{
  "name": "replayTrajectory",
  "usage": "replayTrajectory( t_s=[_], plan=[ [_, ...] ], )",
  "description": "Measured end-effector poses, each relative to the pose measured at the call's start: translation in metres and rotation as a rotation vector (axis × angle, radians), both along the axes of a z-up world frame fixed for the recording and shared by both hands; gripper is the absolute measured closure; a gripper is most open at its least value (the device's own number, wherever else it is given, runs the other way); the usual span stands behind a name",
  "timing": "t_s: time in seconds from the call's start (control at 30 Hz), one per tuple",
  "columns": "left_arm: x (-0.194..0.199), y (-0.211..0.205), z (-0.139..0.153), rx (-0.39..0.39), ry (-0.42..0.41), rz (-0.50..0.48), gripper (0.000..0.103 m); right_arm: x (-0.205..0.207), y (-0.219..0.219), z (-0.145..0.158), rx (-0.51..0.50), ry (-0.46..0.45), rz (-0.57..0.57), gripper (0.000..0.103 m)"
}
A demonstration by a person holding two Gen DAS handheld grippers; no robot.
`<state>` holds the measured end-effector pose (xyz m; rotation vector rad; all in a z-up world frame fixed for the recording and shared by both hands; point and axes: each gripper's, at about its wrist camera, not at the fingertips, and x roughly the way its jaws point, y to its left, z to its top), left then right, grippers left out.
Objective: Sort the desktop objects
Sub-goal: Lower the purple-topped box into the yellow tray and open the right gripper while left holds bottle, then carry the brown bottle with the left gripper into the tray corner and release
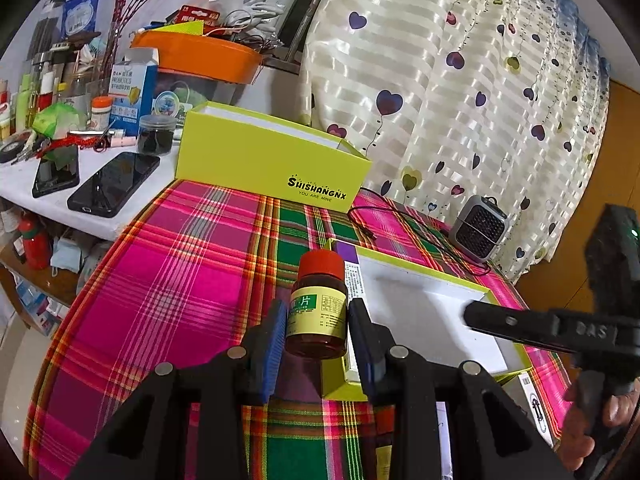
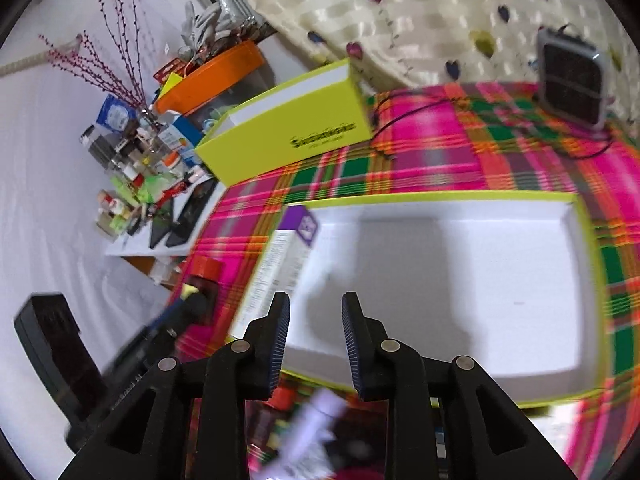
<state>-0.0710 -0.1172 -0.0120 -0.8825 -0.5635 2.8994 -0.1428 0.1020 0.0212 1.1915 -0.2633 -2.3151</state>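
Amber pill bottle (image 1: pixel 318 304), red cap, clamped upright in left gripper (image 1: pixel 318 332) over plaid tablecloth (image 1: pixel 168 264), beside lime-rimmed open tray (image 1: pixel 486 292); white carton (image 2: pixel 276 268) inside tray; right gripper (image 2: pixel 316 340) above tray, jaws parted, empty

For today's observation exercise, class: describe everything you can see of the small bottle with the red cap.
The bottle is small, of amber see-through plastic or glass, with a red screw cap and a yellow-green printed label. It stands roughly upright, clamped at its sides between the blue-padded fingers of the left hand-held gripper, above the plaid cloth at the near-left corner of the open white-lined box.
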Motion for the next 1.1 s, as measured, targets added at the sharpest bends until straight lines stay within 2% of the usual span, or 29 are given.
replayTrajectory(
  t_s=[0.2, 0.27, 0.37, 0.6, 1.1],
  plan=[
    [-0.001, 0.014, 0.011, -0.043, -0.001, -0.015, 0.07, 0.01, 0.039, 0.008, 0.043, 0.08, -0.024, 0.073],
    [-0.002, 0.022, 0.015, -0.057, -0.014, -0.027, 0.07, 0.01, 0.051, 0.008, 0.038, 0.086, -0.033, 0.069],
    [-0.004, 0.032, 0.02, -0.063, -0.032, -0.049, 0.07, 0.008, 0.07, 0.006, 0.021, 0.087, -0.058, 0.068],
    [-0.013, 0.059, 0.029, -0.039, -0.085, -0.115, 0.07, 0.004, 0.103, 0.0, -0.008, 0.103, -0.098, 0.067],
    [-0.069, 0.149, 0.026, -0.052, -0.204, -0.284, 0.07, -0.008, 0.148, -0.016, 0.003, 0.137, -0.101, 0.067]
  ],
)
